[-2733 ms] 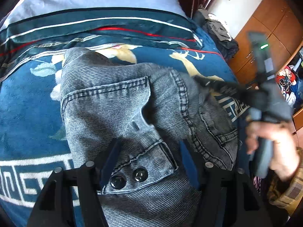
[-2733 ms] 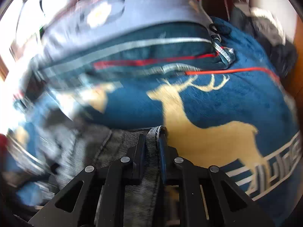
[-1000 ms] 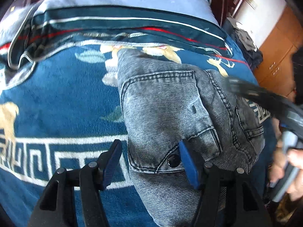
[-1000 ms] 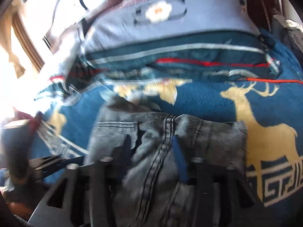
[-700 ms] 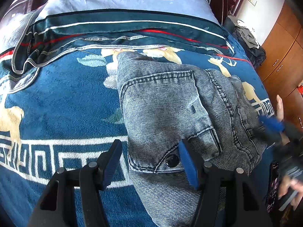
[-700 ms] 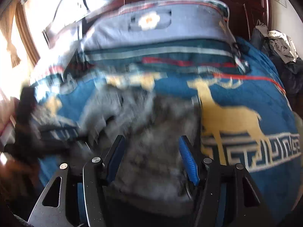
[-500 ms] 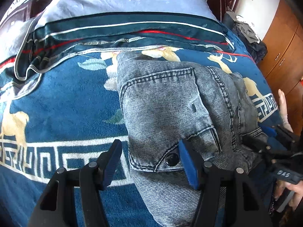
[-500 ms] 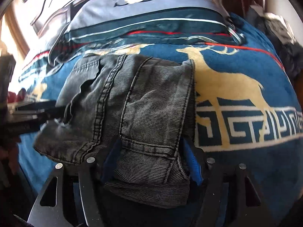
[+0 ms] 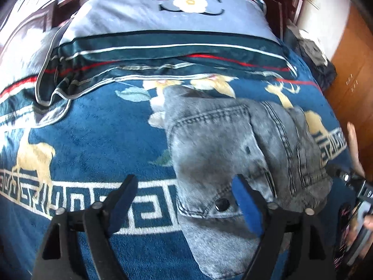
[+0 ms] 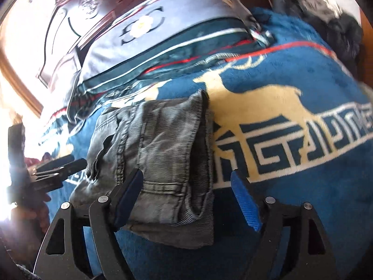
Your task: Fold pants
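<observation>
Folded grey denim pants (image 9: 233, 144) lie in a compact bundle on the blue deer blanket (image 9: 81, 140). My left gripper (image 9: 184, 196) hovers at their near left edge, jaws opening wide. Its right pad (image 9: 244, 200) is over the button flap and its left pad (image 9: 123, 193) over bare blanket; neither presses the cloth. In the right wrist view the pants (image 10: 158, 144) show their folded end. My right gripper (image 10: 186, 193) stands over that near corner, jaws opening, with cloth between the pads but not squeezed. The left gripper (image 10: 63, 165) shows at the pants' far side.
A grey-blue pillow (image 9: 163, 16) and a folded striped quilt (image 9: 163, 49) lie behind the pants against a dark wooden headboard (image 10: 70, 11). Dark clothes (image 9: 312, 56) are piled at the bed's right, beside a wooden cabinet (image 9: 354, 70). A hand (image 9: 354, 144) shows at the right edge.
The right gripper, earlier shut on a pants seam, has let go and drawn back to the bundle's near corner. Both sets of jaws have spread wider. The pants now lie still and folded.
</observation>
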Demonstrator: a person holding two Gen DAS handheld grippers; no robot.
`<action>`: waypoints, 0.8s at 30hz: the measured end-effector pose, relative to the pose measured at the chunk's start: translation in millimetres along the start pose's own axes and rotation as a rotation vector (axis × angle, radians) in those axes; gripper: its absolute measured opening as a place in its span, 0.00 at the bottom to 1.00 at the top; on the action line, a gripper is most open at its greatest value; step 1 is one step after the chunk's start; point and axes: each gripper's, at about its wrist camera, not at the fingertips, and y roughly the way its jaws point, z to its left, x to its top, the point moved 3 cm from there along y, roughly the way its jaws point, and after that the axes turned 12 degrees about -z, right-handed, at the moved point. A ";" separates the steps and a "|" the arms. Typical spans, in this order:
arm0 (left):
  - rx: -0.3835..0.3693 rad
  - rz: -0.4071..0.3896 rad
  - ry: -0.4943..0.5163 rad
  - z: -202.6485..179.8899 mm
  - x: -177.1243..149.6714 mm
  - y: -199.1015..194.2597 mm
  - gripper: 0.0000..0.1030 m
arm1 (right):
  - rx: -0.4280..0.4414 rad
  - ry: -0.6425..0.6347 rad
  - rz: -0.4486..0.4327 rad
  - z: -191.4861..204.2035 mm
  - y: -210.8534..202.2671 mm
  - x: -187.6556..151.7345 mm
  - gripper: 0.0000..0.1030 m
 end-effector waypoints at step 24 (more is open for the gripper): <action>-0.258 0.035 -0.288 13.5 4.7 17.8 0.25 | 0.172 0.181 0.047 8.4 37.1 9.4 0.20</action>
